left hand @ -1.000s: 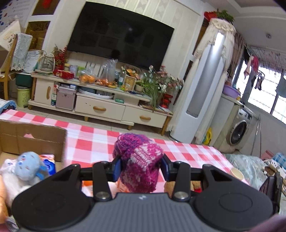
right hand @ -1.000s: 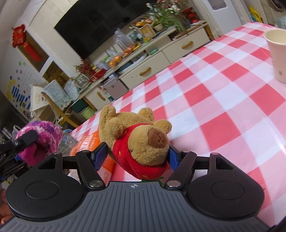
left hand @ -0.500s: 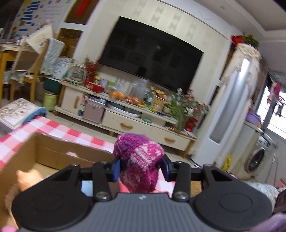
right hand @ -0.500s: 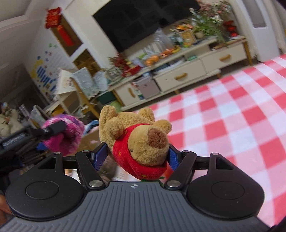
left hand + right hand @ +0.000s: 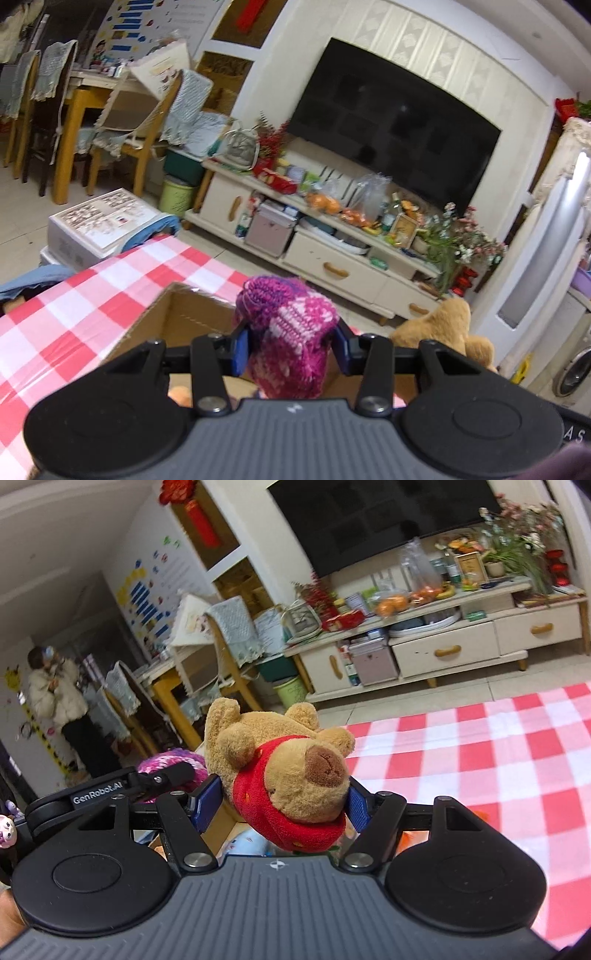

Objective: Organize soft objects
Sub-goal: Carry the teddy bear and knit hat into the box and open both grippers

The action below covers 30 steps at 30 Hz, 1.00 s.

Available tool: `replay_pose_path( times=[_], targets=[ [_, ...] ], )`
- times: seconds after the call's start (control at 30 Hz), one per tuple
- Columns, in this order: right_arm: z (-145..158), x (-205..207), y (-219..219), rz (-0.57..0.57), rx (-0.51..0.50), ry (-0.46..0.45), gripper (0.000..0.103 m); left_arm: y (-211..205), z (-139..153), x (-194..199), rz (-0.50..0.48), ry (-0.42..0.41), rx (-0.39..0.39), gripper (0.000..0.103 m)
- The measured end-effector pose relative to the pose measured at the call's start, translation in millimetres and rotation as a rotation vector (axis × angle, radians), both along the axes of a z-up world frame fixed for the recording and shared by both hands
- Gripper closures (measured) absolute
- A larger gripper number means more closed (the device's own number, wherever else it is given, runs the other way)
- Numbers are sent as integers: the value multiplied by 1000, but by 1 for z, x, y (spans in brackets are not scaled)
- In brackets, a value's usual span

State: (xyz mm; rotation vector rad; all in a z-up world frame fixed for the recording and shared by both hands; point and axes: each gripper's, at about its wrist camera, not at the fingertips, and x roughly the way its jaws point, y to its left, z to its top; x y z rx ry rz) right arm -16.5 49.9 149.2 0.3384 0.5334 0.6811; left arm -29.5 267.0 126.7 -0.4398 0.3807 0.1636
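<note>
While both grippers hang over the cardboard box, the left gripper is clamped on a pink-purple knitted piece, seated between its blue pads. The right gripper grips the plush bear in a red shirt, wedged crosswise. Below, possibly a blue plush. Beyond: checkered tablecloth, TV cabinet.

Between the blue pads of the black left gripper sat a knitted hat in magenta, purple and pale pink stripes. The right gripper, also black with blue pads, carried a tan teddy bear in a red shirt. Below both lay a brown cardboard box on a red-and-white checked tablecloth.
</note>
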Motion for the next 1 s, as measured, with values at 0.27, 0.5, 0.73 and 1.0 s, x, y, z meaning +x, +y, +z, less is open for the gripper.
replay_pose_path(
  times=[0.27,0.5,0.73,1.0],
  targets=[
    [-5,18,24,54,-75,-4,17,16,-12,11,26,78,-15,59],
    [-7,12,26,91,-120,-10,16,19,-21,15,46,141,-8,59],
    [-5,11,22,91,-153,7,11,20,-25,15,66,169,-2,56],
    [7,-3,5,12,-97,-2,3,14,-19,11,74,152,31,33]
  ],
)
